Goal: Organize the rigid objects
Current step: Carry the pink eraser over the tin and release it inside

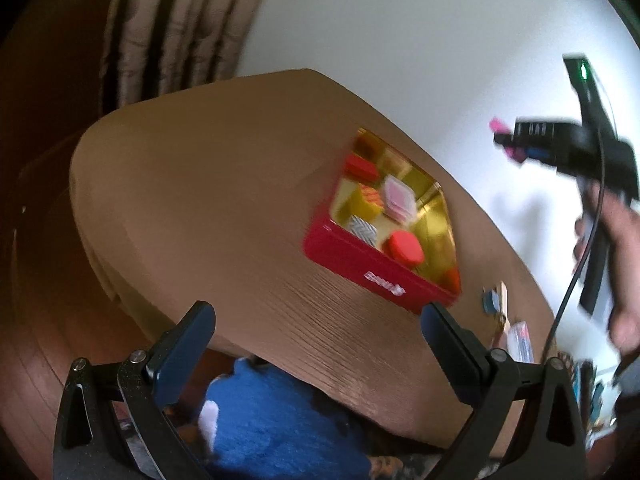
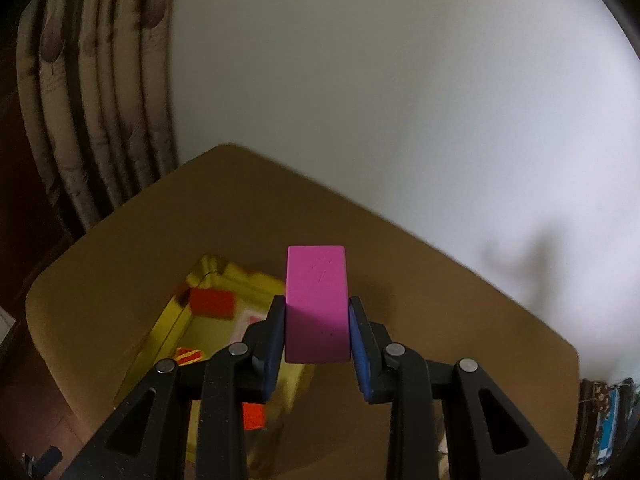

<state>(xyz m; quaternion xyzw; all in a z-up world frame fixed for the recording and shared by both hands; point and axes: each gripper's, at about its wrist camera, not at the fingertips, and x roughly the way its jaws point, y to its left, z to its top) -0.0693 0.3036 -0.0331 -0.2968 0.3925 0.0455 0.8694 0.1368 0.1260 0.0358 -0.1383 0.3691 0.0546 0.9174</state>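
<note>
A red tin (image 1: 372, 268) with a gold inside sits on the brown table (image 1: 208, 184). It holds several coloured blocks, among them a red round one (image 1: 406, 246) and a pink one (image 1: 398, 198). My left gripper (image 1: 316, 332) is open and empty, held near the table's front edge, short of the tin. My right gripper (image 2: 316, 316) is shut on a magenta block (image 2: 316, 300) and holds it in the air above the table, right of the tin (image 2: 168, 332). In the left wrist view the right gripper (image 1: 508, 140) is high at the right, with the magenta block (image 1: 498, 124) at its tips.
A few small items (image 1: 508, 320) lie on the table right of the tin. Curtains (image 2: 92, 120) hang at the back left and a white wall (image 2: 400, 100) stands behind the table. A blue cloth (image 1: 272, 420) lies below the table's front edge.
</note>
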